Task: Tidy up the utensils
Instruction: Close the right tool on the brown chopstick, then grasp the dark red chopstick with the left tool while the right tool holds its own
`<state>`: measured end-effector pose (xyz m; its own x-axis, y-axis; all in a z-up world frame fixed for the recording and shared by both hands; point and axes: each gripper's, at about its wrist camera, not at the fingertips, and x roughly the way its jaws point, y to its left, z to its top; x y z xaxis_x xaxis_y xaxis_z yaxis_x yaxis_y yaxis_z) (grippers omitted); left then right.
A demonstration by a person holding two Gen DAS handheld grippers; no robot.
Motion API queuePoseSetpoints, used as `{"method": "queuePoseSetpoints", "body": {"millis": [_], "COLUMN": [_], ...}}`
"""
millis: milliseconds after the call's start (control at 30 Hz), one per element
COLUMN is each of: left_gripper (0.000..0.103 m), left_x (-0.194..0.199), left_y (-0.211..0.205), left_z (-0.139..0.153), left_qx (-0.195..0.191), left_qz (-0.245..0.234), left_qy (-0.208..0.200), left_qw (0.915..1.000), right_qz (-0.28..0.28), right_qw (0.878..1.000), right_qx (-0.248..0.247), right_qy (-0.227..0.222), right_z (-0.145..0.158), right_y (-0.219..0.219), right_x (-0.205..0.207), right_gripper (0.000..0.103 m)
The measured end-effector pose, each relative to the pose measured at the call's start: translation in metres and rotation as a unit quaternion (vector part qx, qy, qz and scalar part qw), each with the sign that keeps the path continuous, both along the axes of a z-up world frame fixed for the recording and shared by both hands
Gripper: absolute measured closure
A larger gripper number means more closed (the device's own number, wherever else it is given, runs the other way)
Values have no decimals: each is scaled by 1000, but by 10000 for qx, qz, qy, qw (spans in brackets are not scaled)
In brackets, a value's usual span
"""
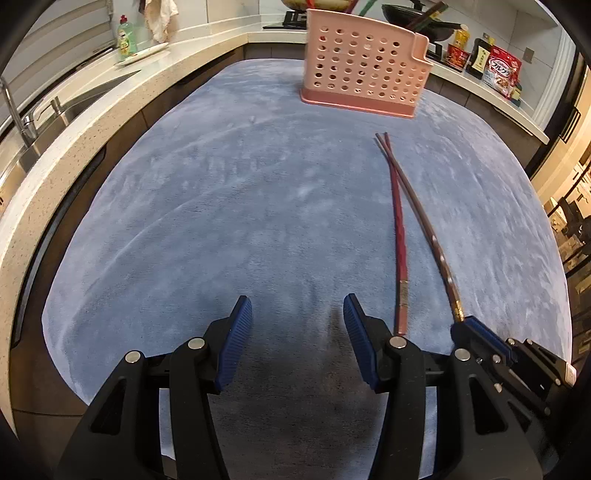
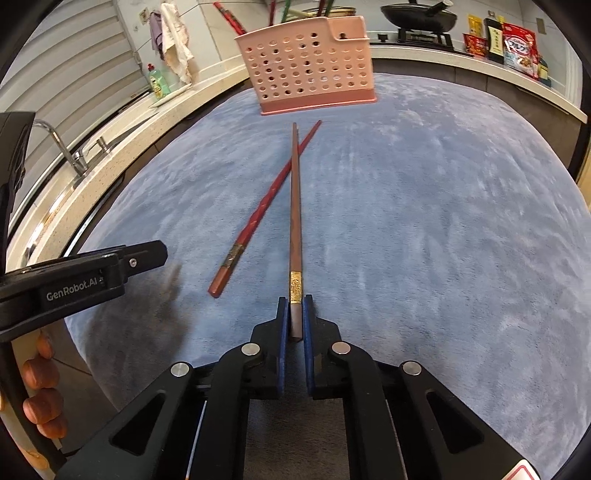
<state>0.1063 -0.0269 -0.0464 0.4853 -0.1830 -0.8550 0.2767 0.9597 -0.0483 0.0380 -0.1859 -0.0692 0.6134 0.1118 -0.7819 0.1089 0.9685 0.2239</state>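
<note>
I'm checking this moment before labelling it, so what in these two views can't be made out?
- Pink utensil holder: contents hidden by its perforated wall and cut by the top edge, both views.
- Brown chopstick: butt end hidden between the right gripper pads, right wrist view.
- Left gripper: in the right wrist view only a side shows, cut by the left edge.
- Packet labels on the counter: too small.

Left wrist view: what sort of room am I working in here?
A home kitchen, most likely. A sink with a tap sits in the counter on the left, a wok stands on a gas hob at the back, and a bottle of dish soap and food packets line the counter.
</note>
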Motion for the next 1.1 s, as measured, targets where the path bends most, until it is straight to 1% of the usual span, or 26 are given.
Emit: {"method": "queuePoseSetpoints", "body": {"millis": [33, 133, 333, 467, 633, 700, 800, 867, 900, 967, 1000, 1033, 1067, 1100], "left_gripper": [53, 44, 44, 44, 44, 46, 51, 61, 63, 78, 81, 86, 89, 89], "left_x": [-1, -4, -10, -9, -4, -3, -2, -3, -3, -3, -3, -3, -3, -3], "left_y": [-1, -10, -30, -43, -50, -52, -53, -53, -53, -52, -52, -51, -52, -51], "left_z": [0, 0, -3, -9, -15, -18, -19, -20, -20, -19, -19, -19, -19, -19], "left_qx": [-7, -37, -95, -71, -98, -47, 46, 102, 127, 140, 143, 143, 141, 131], "left_qz": [-21, -118, -373, -474, -469, -458, -445, -445, -449, -449, -455, -456, -453, -464], "left_qy": [2, -22, 13, 33, 127, 115, 51, 6, -12, -27, -23, -15, -13, -7], "left_qw": [10000, 9999, 9993, 9988, 9988, 9989, 9990, 9990, 9989, 9989, 9989, 9989, 9989, 9988], "right_qz": [-91, -308, -591, -604, -590, -585, -573, -571, -571, -575, -573, -570, -573, -576], "right_qw": [10000, 9995, 9978, 9977, 9977, 9977, 9978, 9978, 9978, 9978, 9979, 9979, 9978, 9978], "right_qx": [21, 123, 282, 317, 335, 331, 327, 320, 322, 319, 316, 312, 317, 320], "right_qy": [2, 18, 56, 54, 45, 45, 41, 35, 33, 34, 35, 35, 38, 41], "right_z": [0, 0, -1, -2, -3, -3, -3, -4, -4, -4, -4, -4, -4, -4], "right_y": [-6, -22, -44, -48, -47, -47, -47, -47, -47, -47, -47, -47, -47, -47], "right_x": [-2, -7, -17, -19, -19, -19, -19, -21, -21, -21, -21, -21, -21, -21], "right_gripper": [97, 96, 96, 96, 96, 96, 96, 96, 96, 96, 96, 96, 96, 96]}}
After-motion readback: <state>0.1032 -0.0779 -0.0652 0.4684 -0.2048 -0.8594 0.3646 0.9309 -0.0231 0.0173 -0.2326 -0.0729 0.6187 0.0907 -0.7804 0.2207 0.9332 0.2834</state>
